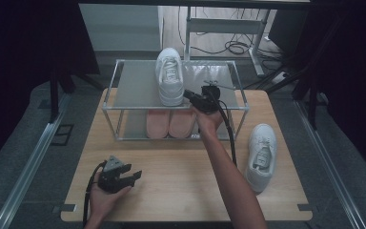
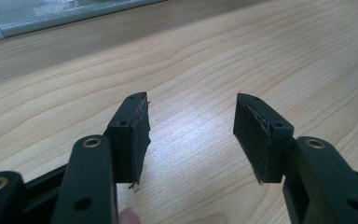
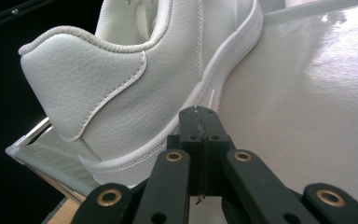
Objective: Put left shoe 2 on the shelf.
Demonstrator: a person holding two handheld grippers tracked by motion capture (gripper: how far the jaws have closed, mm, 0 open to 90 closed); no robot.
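Note:
A white sneaker (image 1: 169, 75) stands on the top shelf of a small metal rack (image 1: 133, 88), heel toward me. My right gripper (image 1: 189, 95) is over that shelf just right of the heel, and in the right gripper view its jaws are shut (image 3: 200, 116) with nothing between them, the tips against the sneaker's (image 3: 135, 79) sole edge. A second white sneaker (image 1: 261, 155) lies on the wooden table (image 1: 181, 176) at the right. My left gripper (image 1: 134, 176) rests low on the table at the front left, its jaws open (image 2: 191, 135) over bare wood.
A pink pair of shoes (image 1: 170, 123) sits on the rack's lower shelf. A cable (image 1: 229, 133) trails from the right gripper along the forearm. Dark curtains flank the table, and a desk frame with cables (image 1: 233, 45) stands beyond the rack.

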